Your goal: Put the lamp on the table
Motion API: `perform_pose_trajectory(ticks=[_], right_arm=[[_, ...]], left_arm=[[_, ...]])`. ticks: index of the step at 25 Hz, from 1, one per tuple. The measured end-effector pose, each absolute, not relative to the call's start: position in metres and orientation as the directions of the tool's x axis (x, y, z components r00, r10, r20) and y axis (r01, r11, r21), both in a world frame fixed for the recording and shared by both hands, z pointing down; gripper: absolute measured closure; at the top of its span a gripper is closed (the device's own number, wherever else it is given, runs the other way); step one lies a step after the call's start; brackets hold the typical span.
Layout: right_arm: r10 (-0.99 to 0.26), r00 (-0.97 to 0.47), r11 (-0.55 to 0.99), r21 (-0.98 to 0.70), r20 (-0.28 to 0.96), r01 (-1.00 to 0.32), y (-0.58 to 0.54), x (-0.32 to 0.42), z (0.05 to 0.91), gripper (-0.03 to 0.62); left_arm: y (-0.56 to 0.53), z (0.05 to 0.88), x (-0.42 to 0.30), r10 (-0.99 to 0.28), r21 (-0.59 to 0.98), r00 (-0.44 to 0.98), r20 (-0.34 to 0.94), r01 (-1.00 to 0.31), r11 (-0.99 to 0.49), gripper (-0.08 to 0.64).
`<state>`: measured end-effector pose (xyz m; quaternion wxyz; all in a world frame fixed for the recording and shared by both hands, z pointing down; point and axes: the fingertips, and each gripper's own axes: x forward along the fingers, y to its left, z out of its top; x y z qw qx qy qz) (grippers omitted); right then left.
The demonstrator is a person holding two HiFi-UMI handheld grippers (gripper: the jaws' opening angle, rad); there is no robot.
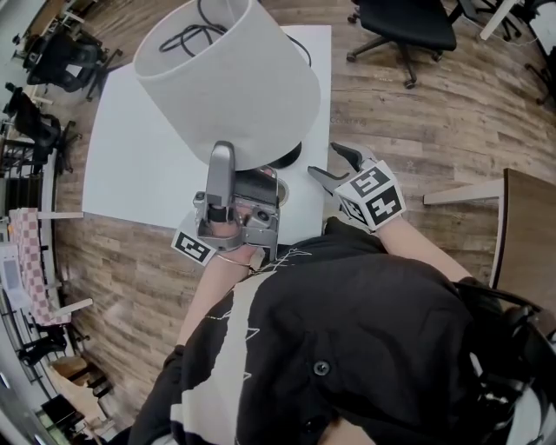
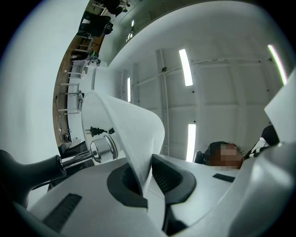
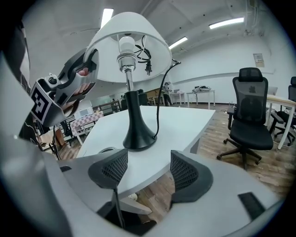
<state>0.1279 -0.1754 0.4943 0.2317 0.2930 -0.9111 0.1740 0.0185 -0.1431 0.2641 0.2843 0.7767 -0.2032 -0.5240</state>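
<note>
The lamp stands upright on the white table [image 1: 130,165], near its front edge. Its white lampshade [image 1: 230,78] fills the middle of the head view, and the black base [image 1: 291,156] peeks out below it. My left gripper [image 1: 224,149] is shut on the shade's near rim. In the left gripper view the shade wall [image 2: 129,134] runs down between the pads [image 2: 169,176]. My right gripper [image 1: 332,162] hovers open and empty right of the base. The right gripper view shows the base [image 3: 136,134], the shade [image 3: 134,32] and the cord [image 3: 159,92] hanging down to the table.
A black office chair [image 1: 404,26] stands on the wood floor beyond the table's right side, also the chair [image 3: 252,111] in the right gripper view. A brown desk [image 1: 526,226] is at the right. More chairs and racks [image 1: 43,61] sit at the left.
</note>
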Motion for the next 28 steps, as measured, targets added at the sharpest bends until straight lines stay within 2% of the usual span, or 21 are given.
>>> perform_pose_trajectory(ticks=[28], right_arm=[[-0.472,-0.71,0.735,-0.212,0.522,-0.644,-0.177,0.144,0.495,0.295]], left_arm=[[-0.137,0.267,0.028,-0.616,0.653,0.388,-0.686,-0.047,-0.756,0.518]])
